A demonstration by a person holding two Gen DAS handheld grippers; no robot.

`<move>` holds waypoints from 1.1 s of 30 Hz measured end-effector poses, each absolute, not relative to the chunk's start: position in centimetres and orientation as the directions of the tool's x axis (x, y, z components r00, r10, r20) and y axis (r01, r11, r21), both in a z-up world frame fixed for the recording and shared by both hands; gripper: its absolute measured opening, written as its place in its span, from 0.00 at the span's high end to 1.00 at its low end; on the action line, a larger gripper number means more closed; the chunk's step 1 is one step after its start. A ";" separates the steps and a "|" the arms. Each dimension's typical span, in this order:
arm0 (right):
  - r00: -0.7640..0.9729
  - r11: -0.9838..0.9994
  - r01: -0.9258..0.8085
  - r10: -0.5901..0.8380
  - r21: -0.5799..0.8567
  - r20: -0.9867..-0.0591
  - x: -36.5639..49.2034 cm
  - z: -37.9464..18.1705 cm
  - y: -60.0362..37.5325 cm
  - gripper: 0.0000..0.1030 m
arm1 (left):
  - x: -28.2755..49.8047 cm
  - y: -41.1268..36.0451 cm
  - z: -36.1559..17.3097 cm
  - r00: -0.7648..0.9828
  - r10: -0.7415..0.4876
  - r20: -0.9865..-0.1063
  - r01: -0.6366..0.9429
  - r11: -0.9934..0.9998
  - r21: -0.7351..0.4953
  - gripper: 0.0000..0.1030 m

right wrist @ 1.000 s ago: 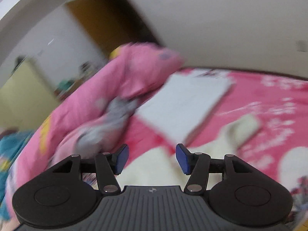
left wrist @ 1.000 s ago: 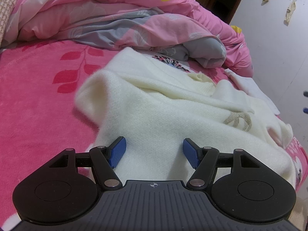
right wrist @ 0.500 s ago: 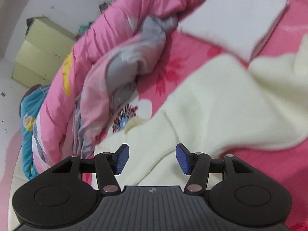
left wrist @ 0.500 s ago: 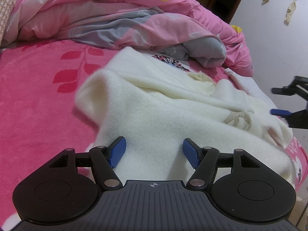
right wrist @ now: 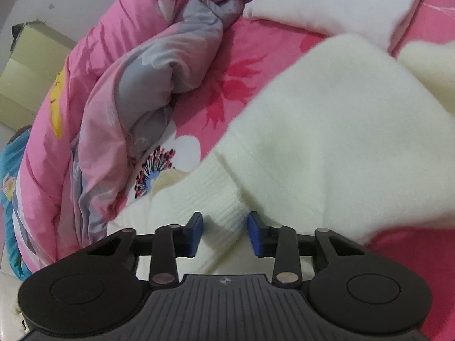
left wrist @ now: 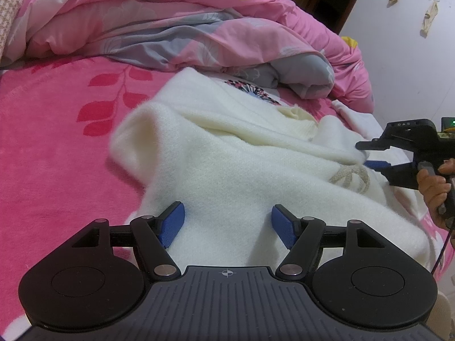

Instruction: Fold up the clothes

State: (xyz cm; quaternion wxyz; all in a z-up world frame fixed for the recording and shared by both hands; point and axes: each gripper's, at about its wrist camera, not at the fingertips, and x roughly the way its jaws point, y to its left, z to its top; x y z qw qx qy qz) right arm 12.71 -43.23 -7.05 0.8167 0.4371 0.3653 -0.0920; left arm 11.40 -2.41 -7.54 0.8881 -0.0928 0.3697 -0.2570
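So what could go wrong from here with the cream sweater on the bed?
1. The right gripper is closing its jaws on only the ribbed cuff of the cream sweater; so thin a bite may slip out when lifted.
2. The left gripper is open over the sweater's near part, holding nothing, so a pull on the cuff could drag the whole garment across the pink blanket.
3. The crumpled duvet lies close by and could snag a swung sleeve.
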 end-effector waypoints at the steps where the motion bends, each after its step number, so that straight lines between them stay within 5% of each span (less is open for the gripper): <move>1: 0.720 0.602 0.465 0.169 0.649 -0.673 12.8 -7.1 -43.3 0.75 | 11.4 -2.4 -7.5 0.595 -0.525 -0.609 0.388 0.851 -0.354 0.34; 4: 0.734 0.617 0.443 0.168 0.650 -0.659 13.0 -6.9 -43.1 0.85 | 11.3 -2.4 -7.5 0.595 -0.524 -0.609 0.387 0.851 -0.354 0.34; 13: 0.848 0.830 0.175 0.146 0.530 -0.510 14.0 1.7 -37.7 0.88 | 11.2 -2.6 -7.4 0.599 -0.517 -0.611 0.384 0.855 -0.348 0.33; 25: 0.787 0.860 -0.383 0.495 0.337 -0.369 20.3 14.3 -16.5 0.88 | 11.6 -1.9 -7.5 0.582 -0.543 -0.605 0.375 0.840 -0.392 0.33; 33: 0.664 0.778 -0.572 0.625 0.260 -0.409 22.5 14.0 -5.4 0.88 | 12.0 -1.6 -7.6 0.570 -0.558 -0.604 0.365 0.830 -0.422 0.33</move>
